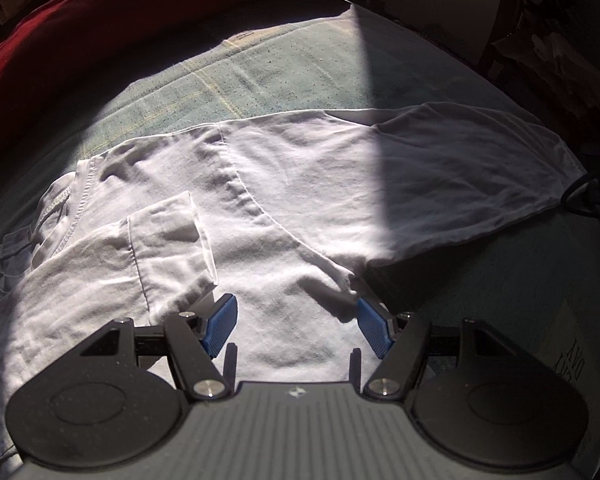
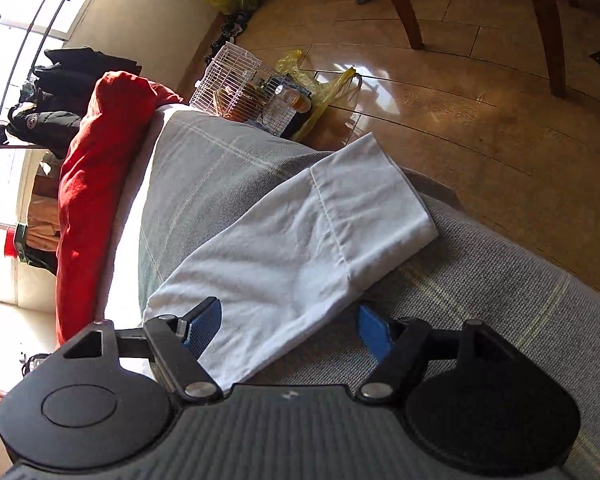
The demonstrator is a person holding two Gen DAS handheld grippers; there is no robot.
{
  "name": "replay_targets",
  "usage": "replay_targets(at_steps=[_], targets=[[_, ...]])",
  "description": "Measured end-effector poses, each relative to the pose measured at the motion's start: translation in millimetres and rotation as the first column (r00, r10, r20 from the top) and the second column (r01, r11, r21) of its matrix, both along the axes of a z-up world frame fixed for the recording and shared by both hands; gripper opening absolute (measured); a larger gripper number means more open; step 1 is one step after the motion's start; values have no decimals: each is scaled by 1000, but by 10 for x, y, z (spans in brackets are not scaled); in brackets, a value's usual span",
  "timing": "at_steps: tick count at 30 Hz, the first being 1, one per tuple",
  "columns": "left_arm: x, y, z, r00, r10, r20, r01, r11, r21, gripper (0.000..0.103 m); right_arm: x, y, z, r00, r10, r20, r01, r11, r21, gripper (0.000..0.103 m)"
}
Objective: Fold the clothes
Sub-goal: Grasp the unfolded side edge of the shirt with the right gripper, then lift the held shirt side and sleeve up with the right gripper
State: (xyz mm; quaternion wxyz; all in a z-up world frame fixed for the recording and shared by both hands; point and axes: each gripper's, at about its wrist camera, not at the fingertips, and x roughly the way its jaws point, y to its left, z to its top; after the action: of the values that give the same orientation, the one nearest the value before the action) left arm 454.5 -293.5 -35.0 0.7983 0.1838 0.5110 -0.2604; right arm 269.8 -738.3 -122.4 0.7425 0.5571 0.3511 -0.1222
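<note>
White T-shirt (image 1: 300,184) lies flat, length running left-right, between the gaping left gripper (image 1: 298,326) and right gripper (image 2: 290,332).

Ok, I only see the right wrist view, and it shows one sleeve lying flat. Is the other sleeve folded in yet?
Observer: Yes. In the left wrist view the other sleeve lies folded over the shirt.
Operator: Where are the left tongs?
Observer: The left tongs are open over the shirt, near the armpit seam.
Operator: Can you see the collar?
Observer: Yes, the collar is at the left edge of that view.
</note>
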Motion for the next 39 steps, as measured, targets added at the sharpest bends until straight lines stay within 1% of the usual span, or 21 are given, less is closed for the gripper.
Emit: replay_targets(at_steps=[3,5,11,14,19,25,29,31,32,34,35,36,37,38,39], targets=[[33,-56,-13,1000,-12,-1,12,1000,5,67,-10,-97,-76,998,-48,33,46,997,54,78],[53,-89,-18,1000,-18,-1,18,1000,6,67,-6,-148,-104,996,-69,48,65,995,73,78],[83,-151,-24,1000,-29,-1,29,1000,0,67,66,-290,-135,991,-111,80,105,992,72,79],[80,-155,-27,1000,-30,-5,30,1000,-4,67,95,-300,-147,988,-121,94,113,990,84,85],[68,-138,-42,1000,-23,-13,23,1000,-4,67,101,-136,-174,991,-86,99,75,991,115,86],[61,-92,-38,1000,-13,-8,13,1000,-3,67,266,-225,-176,989,-72,133,61,995,80,86],[46,-46,-2,1000,-11,-5,11,1000,-13,67,385,-274,-145,992,-44,121,39,998,49,85],[34,-13,32,1000,-24,-6,24,999,-23,67,391,-248,-121,995,-27,99,25,1000,19,75],[27,1,50,999,-42,-15,41,999,-34,67,386,-231,-116,996,-19,88,19,1000,5,73],[1,21,87,995,-96,-34,93,994,-61,67,375,-197,-106,998,-4,66,5,1000,-23,58],[-24,20,104,991,-128,-36,125,990,-68,67,376,-185,-97,999,5,52,-3,999,-43,55],[-60,5,121,984,-174,-35,171,983,-69,67,386,-177,-87,999,14,34,-12,998,-63,48],[-91,-6,133,976,-214,-31,211,975,-68,67,398,-170,-77,1000,23,15,-22,996,-83,38],[-122,-16,144,968,-251,-26,249,966,-65,67,410,-163,-66,999,32,-4,-32,994,-102,32],[-150,-20,149,960,-281,-15,279,959,-55,67,422,-153,-56,999,40,-22,-42,992,-119,18]])
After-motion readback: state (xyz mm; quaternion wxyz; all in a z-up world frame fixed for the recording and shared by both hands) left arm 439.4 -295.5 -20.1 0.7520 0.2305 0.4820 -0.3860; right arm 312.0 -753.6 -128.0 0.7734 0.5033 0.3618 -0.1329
